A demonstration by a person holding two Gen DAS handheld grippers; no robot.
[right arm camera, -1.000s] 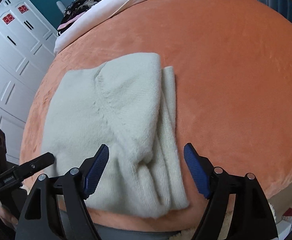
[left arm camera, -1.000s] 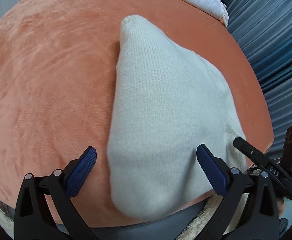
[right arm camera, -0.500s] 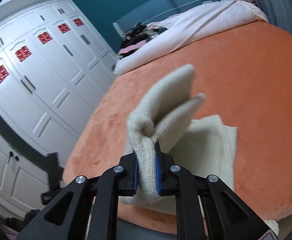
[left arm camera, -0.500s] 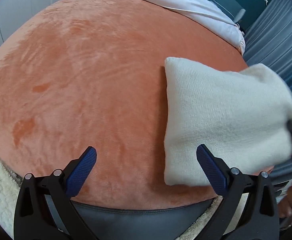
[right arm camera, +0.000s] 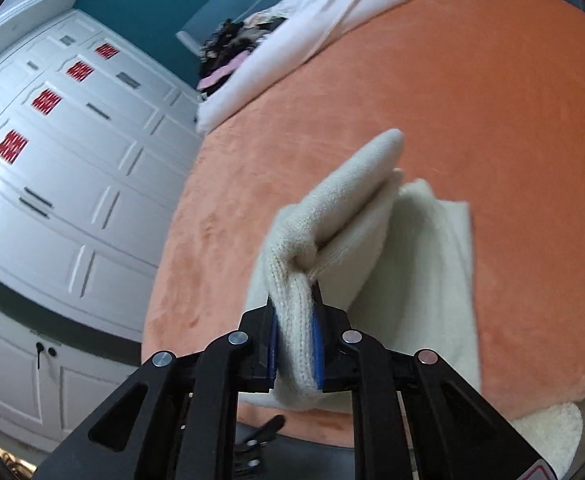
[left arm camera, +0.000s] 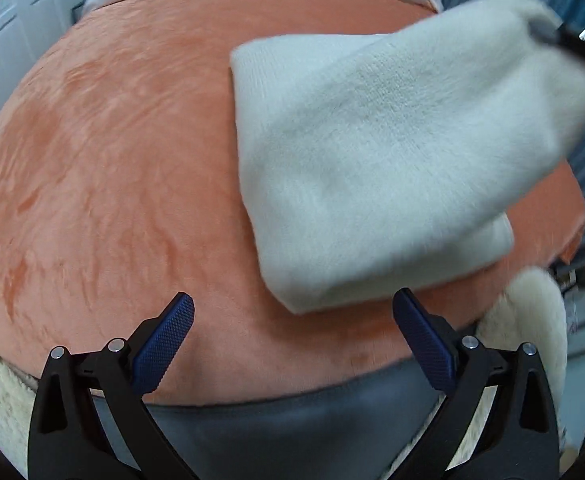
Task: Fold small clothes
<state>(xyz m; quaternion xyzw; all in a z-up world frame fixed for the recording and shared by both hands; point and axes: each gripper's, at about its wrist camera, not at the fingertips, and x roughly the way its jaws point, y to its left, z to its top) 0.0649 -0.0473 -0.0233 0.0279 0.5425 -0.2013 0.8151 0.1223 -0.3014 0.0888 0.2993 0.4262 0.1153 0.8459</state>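
A: where's the knit [left arm camera: 372, 184] relative to the grippers?

B: right gripper [right arm camera: 295, 350] is clamped on a bunched fold of it, near edge pulled up off the bed [right arm camera: 492, 92]. Rest of the knit trails forward and slightly right from the pads, far end resting on the orange cover

A: left one?

B: left gripper [left arm camera: 292, 344] spread wide, holding nothing. Knit sits ahead and to its right; nearest corner is just beyond the right fingertip [left arm camera: 408, 312], not touching

A: long axis?

B: in the left view it runs from that low corner up and right to the lifted end, where the right gripper's tip shows at the frame edge. So roughly diagonal across the left gripper's line of sight

A: which one is nearer for the next fold?

B: right already has it. My read: it carries the raised edge over toward the far end. Left is close enough to pin the low corner if the stack slides

A: room?

B: lots of bare orange cover to the left and beyond. Near side is tighter: the cover's edge, a grey strip and a fleecy rug [left arm camera: 532, 312] sit just under the knit's near corner. White bedding [right arm camera: 292, 40] lies far up the bed, well apart

A: risk?

B: layers look thick and loose in the pinch; could splay when laid down. Image is motion-blurred, so the edge lines are uncertain
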